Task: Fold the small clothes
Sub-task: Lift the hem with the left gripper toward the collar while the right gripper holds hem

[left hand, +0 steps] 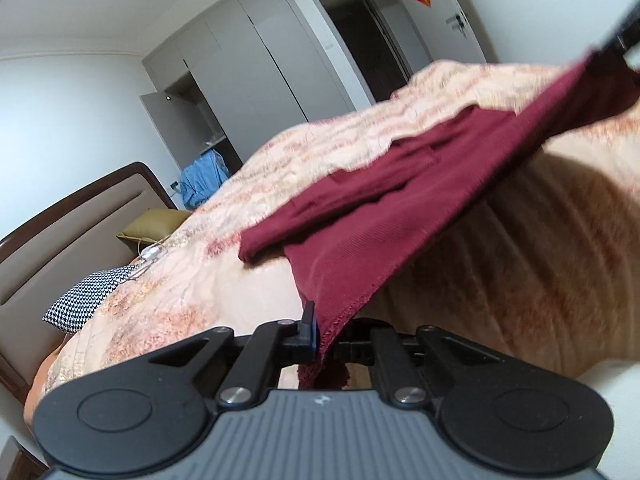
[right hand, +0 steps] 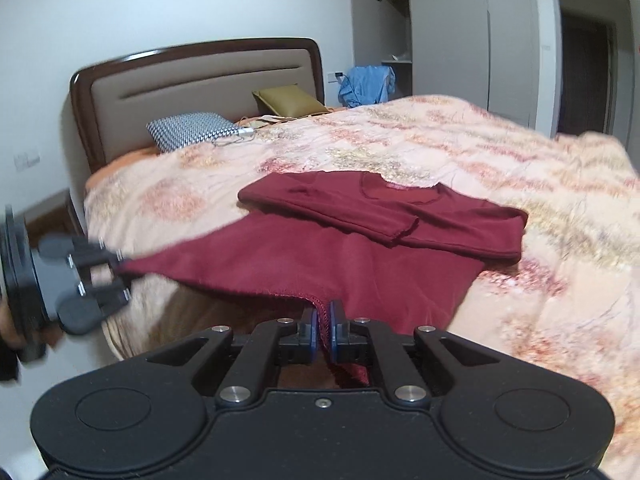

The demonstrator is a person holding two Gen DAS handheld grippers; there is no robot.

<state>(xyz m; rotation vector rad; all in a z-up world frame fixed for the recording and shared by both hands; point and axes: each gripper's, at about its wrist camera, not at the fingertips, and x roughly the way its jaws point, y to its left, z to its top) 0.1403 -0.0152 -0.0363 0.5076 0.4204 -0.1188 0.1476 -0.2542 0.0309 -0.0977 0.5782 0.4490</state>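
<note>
A dark red long-sleeved shirt (right hand: 360,248) lies on the bed with both sleeves folded across its chest. Its bottom hem is lifted off the quilt and stretched between my two grippers. My right gripper (right hand: 324,328) is shut on one hem corner. My left gripper (left hand: 320,332) is shut on the other hem corner; it also shows in the right wrist view (right hand: 120,276) at the left, beyond the bed's edge. In the left wrist view the shirt (left hand: 400,208) runs up to the right gripper (left hand: 624,36) at the top right corner.
The bed carries a peach floral quilt (right hand: 520,168). A houndstooth pillow (right hand: 192,130) and an olive pillow (right hand: 288,100) lie by the brown headboard (right hand: 192,76). A white cable (right hand: 240,134) lies near the pillows. Blue cloth (right hand: 368,84) hangs by the grey wardrobe (right hand: 460,32).
</note>
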